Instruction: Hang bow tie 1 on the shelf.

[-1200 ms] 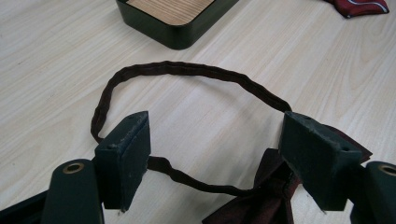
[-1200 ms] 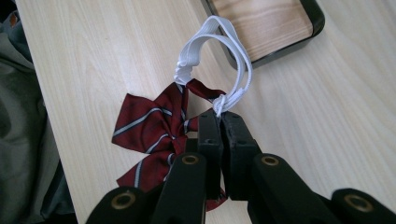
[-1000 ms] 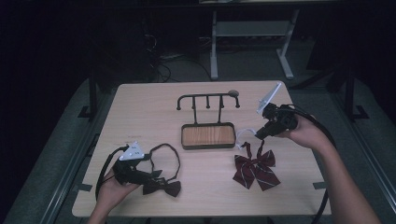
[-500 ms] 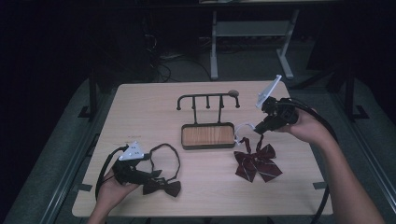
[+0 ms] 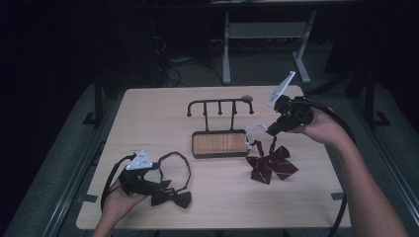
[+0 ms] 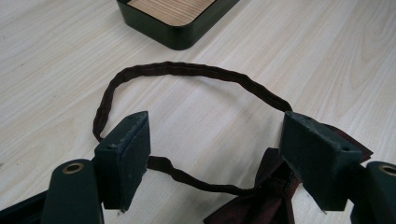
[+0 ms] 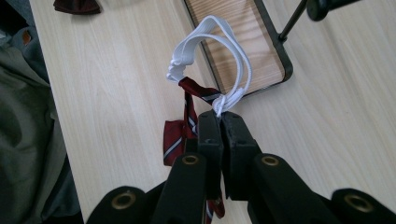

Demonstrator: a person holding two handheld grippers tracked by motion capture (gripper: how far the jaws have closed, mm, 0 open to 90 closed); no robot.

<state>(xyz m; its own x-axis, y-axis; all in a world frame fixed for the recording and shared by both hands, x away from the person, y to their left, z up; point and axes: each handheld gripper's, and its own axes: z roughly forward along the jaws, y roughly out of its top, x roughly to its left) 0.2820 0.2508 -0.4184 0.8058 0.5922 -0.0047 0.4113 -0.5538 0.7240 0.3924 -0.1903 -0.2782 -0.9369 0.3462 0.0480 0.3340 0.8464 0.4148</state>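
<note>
Lifting higher — right claw raises red bow tie.

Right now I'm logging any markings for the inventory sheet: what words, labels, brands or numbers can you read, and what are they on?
None can be read. The striped bow tie, its white loop, the dark bow tie, the wooden tray, its hook rack and the table show no lettering. Both grippers' jaws are plain black.

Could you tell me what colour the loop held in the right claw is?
White loop, clearest in the right gripper view.
</note>
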